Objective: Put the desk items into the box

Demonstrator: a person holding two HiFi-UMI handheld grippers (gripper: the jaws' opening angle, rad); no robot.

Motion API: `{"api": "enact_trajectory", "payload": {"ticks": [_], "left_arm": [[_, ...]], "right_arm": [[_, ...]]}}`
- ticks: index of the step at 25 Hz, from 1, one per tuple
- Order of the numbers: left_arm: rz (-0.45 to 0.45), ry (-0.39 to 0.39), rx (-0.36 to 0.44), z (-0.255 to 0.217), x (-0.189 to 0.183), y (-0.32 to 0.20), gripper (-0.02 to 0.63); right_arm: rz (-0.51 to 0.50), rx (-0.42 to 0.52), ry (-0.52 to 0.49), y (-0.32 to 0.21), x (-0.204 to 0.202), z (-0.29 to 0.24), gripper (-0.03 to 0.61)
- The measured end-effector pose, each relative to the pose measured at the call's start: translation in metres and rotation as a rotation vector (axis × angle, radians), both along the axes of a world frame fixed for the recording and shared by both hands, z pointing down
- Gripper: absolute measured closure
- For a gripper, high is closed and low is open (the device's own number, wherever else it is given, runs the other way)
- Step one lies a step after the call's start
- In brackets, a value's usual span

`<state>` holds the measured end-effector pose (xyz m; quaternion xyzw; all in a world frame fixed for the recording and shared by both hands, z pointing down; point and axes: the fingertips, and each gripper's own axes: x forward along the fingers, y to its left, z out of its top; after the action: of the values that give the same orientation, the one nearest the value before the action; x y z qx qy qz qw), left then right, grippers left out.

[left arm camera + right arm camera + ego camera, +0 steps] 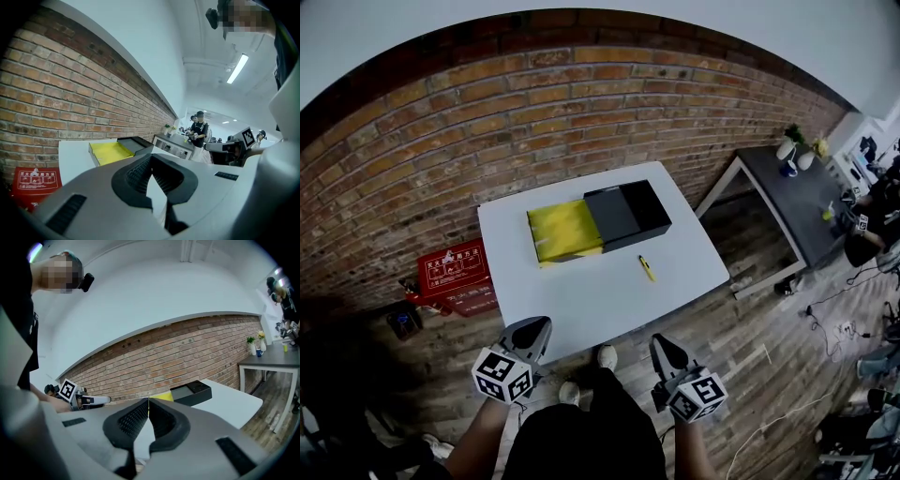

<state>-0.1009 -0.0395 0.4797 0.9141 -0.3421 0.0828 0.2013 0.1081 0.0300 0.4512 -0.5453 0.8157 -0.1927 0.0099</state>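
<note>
A box lies at the back of the white table (581, 305). Its yellow inner tray (564, 231) is slid out to the left of the black sleeve (628, 214) and looks empty. A small yellow pen (647, 268) rests on the table in front of the sleeve. My left gripper (532, 330) is held off the table's front edge, jaws shut on nothing. My right gripper (664, 349) hangs beside it to the right, also shut and empty. The left gripper view shows shut jaws (151, 158) below the tray (110, 152). The right gripper view shows shut jaws (148, 401) before the sleeve (191, 392).
A brick wall (581, 103) runs behind the table. Red fire-equipment boxes (452, 274) stand on the floor at the left. A grey side table (797, 202) with small vases is at the right, with a person (872, 220) and floor cables beyond it.
</note>
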Motion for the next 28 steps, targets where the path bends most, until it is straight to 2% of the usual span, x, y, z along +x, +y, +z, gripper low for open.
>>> {"api": "enact_trajectory", "payload": {"ticks": [8,17,25,28], "left_arm": [[-0.063,-0.010,-0.013,0.005,0.009,-0.038,0.600],[-0.152,-0.026,-0.020,0.007,0.042,-0.089,0.600],[-0.250,-0.052,-0.047,0.015,0.077,-0.112,0.600],[-0.273,-0.061,-0.060,0.021,0.088,-0.117,0.599]], "right_arm": [[-0.069,-0.049,0.049,-0.058,0.015,0.029,0.555],[-0.159,-0.121,0.122,-0.131,0.057,0.068,0.555],[-0.284,-0.208,0.166,-0.176,0.082,0.122,0.555],[-0.306,-0.229,0.214,-0.188,0.093,0.136,0.555]]}}
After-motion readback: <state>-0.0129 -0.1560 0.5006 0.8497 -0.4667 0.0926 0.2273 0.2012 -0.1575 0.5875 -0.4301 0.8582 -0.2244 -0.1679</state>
